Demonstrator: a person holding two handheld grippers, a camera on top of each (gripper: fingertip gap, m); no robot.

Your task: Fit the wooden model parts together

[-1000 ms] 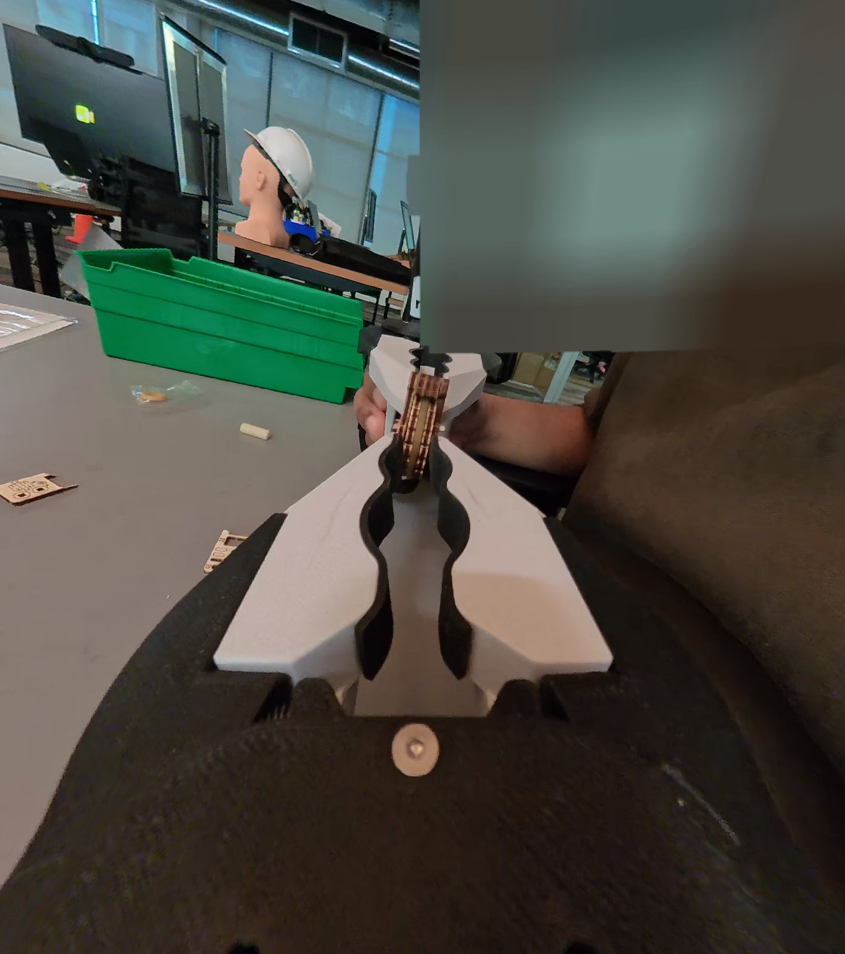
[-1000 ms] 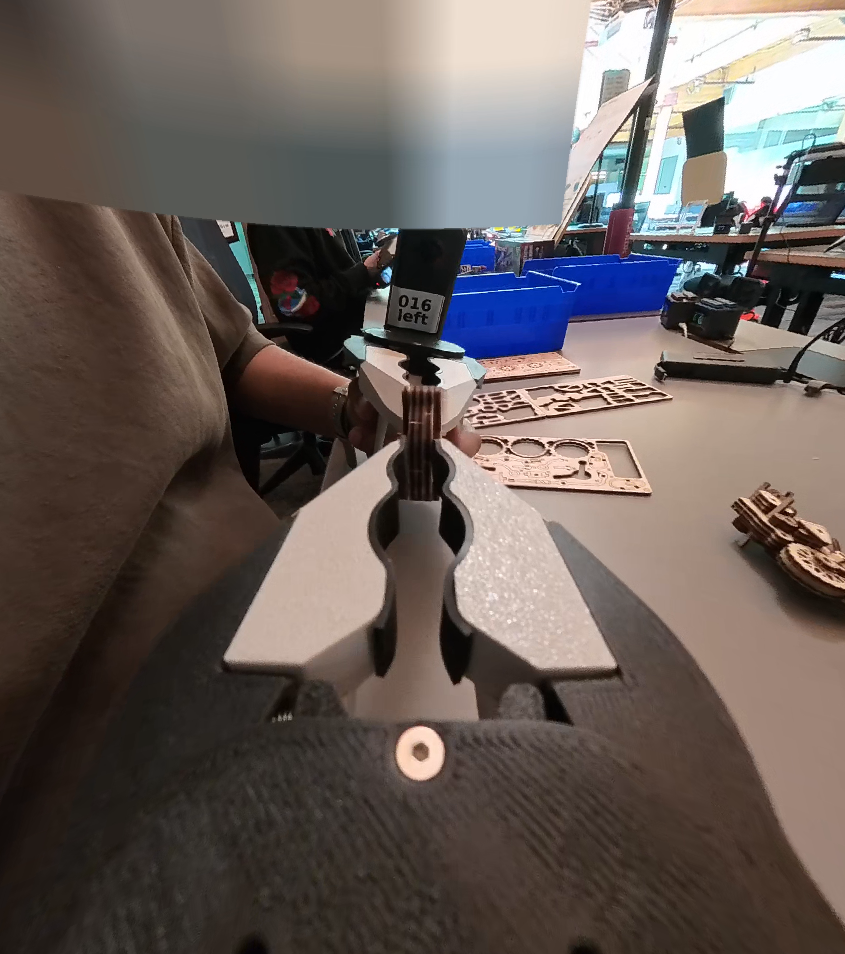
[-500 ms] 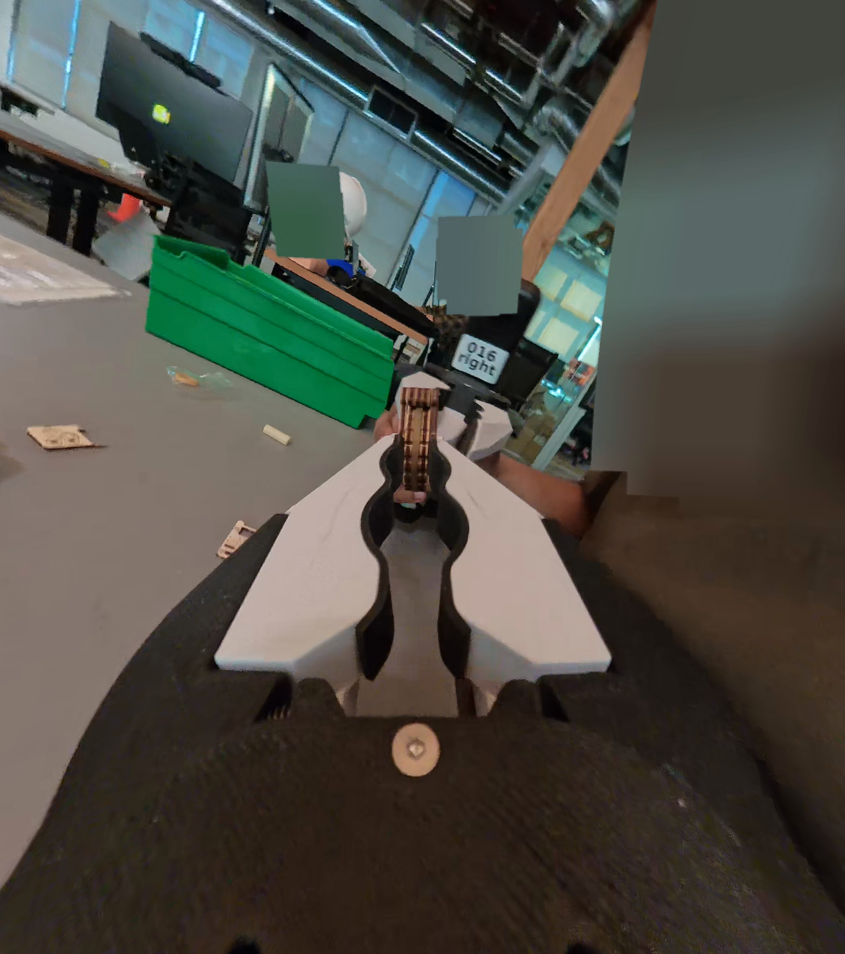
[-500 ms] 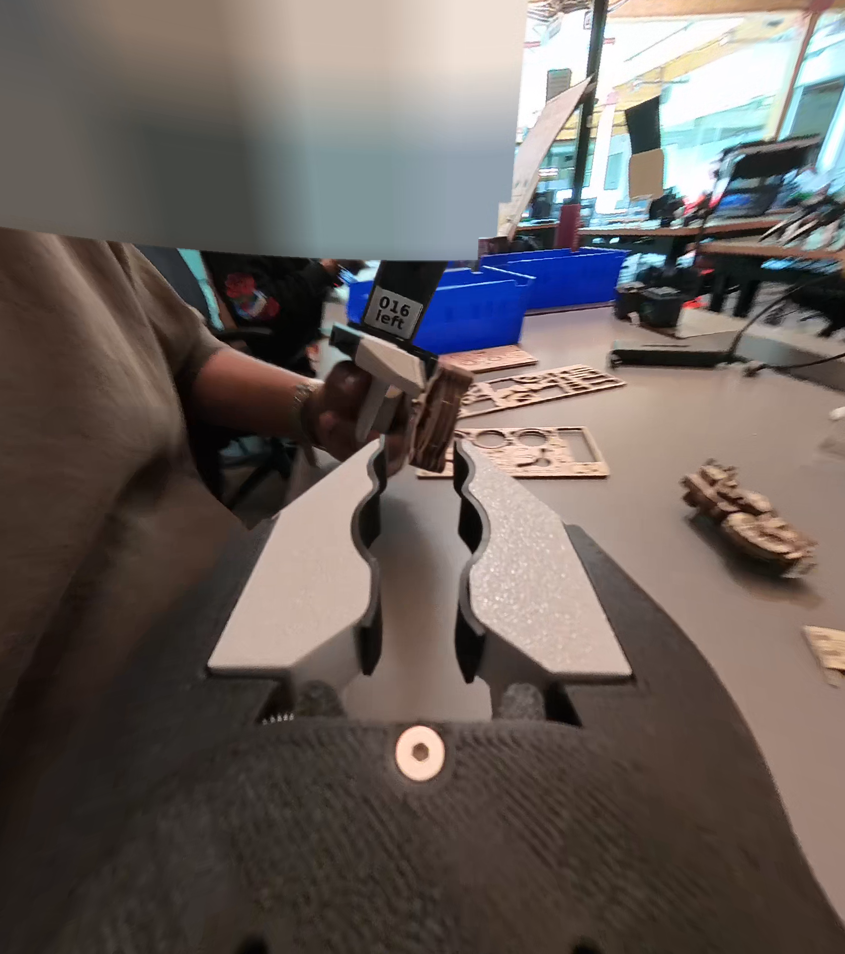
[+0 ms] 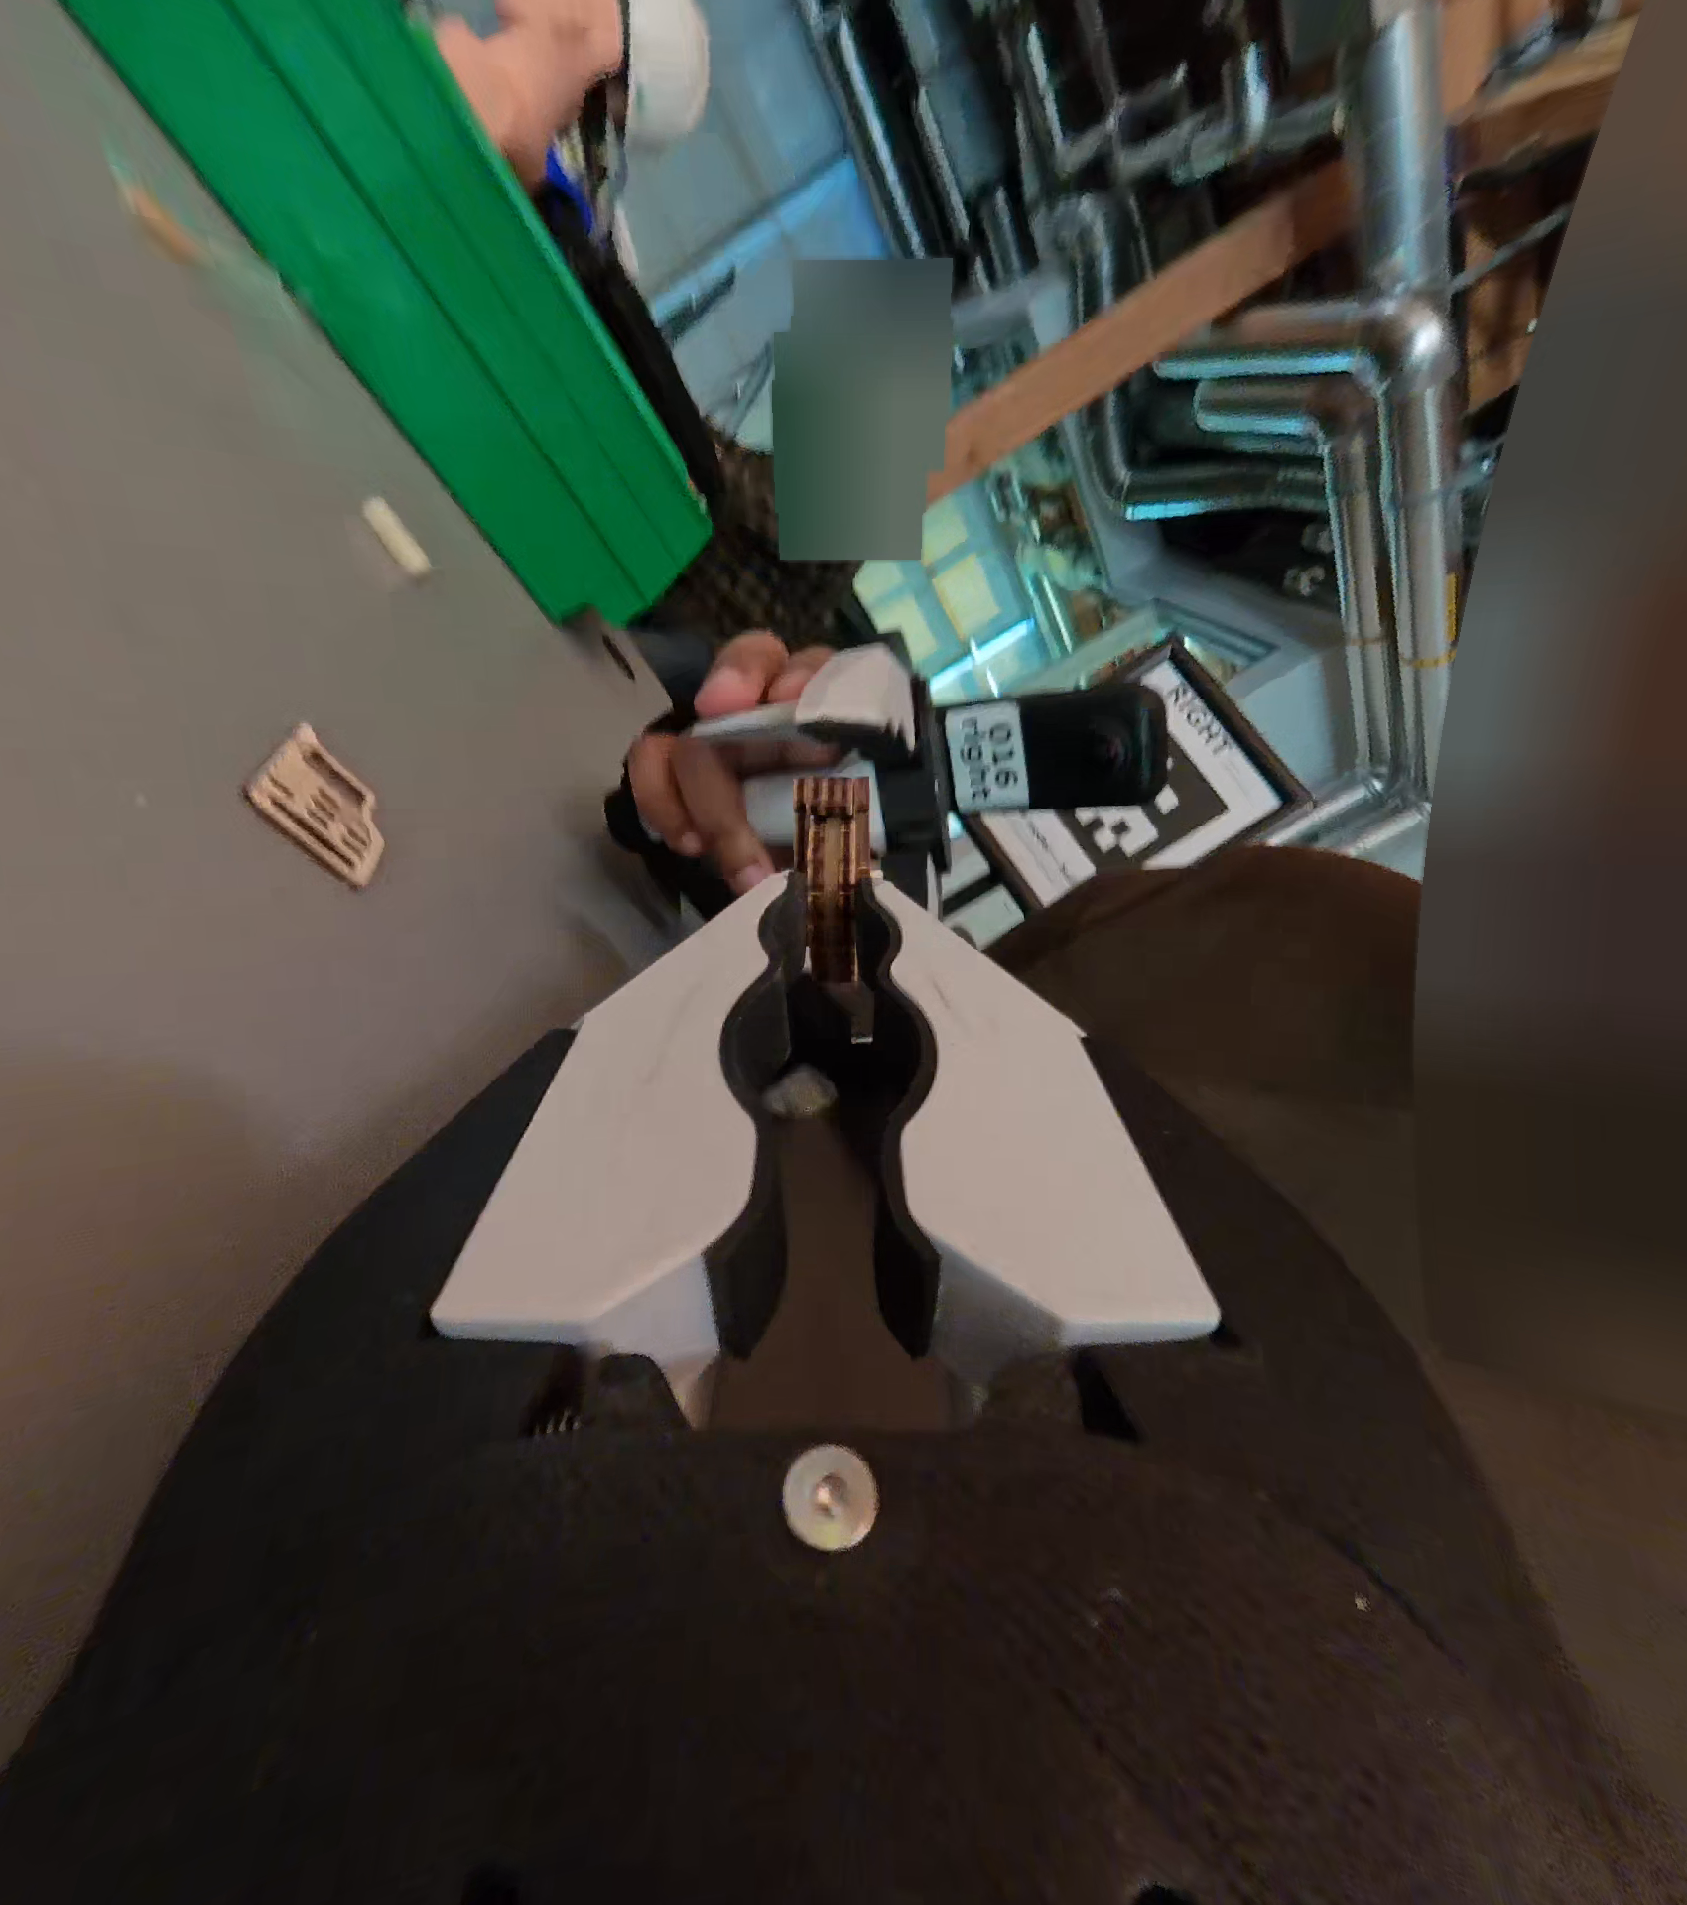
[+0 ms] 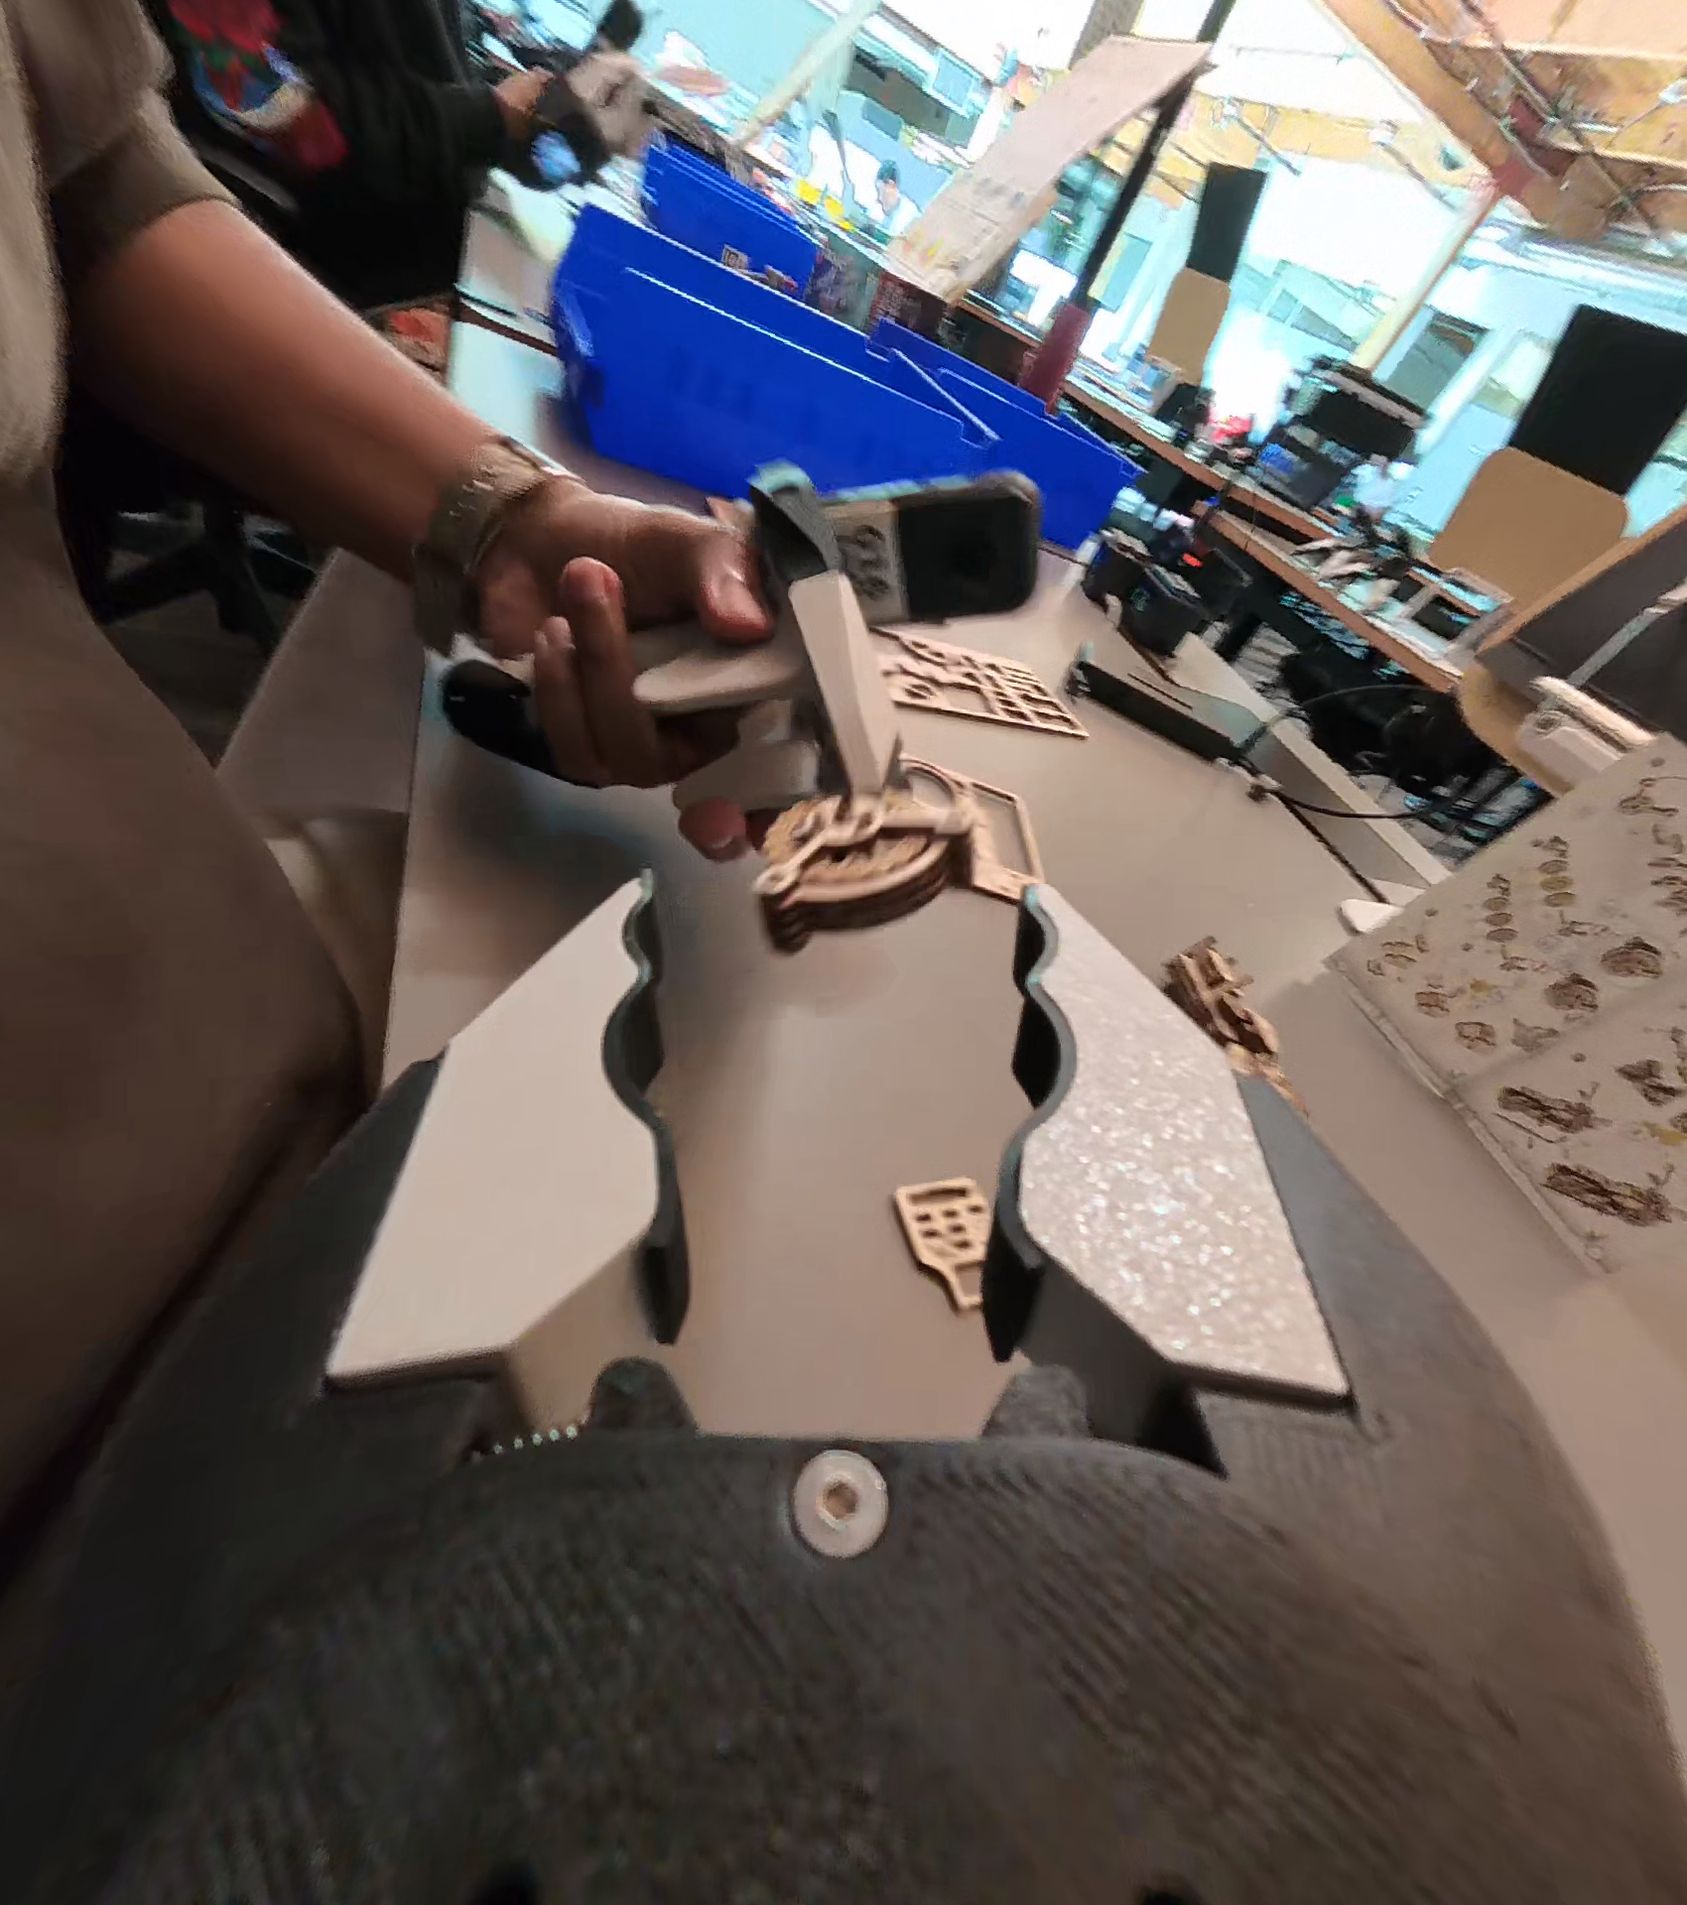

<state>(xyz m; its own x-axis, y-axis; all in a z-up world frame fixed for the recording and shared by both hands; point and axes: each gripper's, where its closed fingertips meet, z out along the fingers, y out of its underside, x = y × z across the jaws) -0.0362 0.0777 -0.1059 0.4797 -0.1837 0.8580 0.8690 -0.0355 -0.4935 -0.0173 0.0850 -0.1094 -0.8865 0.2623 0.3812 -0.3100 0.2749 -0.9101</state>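
My left gripper is shut on a layered wooden wheel assembly, seen edge-on between its tips. In the right wrist view the same wheel assembly hangs flat and tilted under the left gripper, above the grey table. My right gripper is open wide and empty, just in front of the wheel. In the left wrist view the right gripper shows beyond the wheel, held sideways in a hand.
A small slotted wooden piece lies on the table between my right fingers. Another built wooden part, cut-out sheets, a speckled sheet and blue bins lie beyond. A green bin and a wooden piece lie left.
My right gripper let go of the wheel assembly, opened wide and drew back. My left gripper kept the wheel and rolled over, tipping it from upright to nearly flat.
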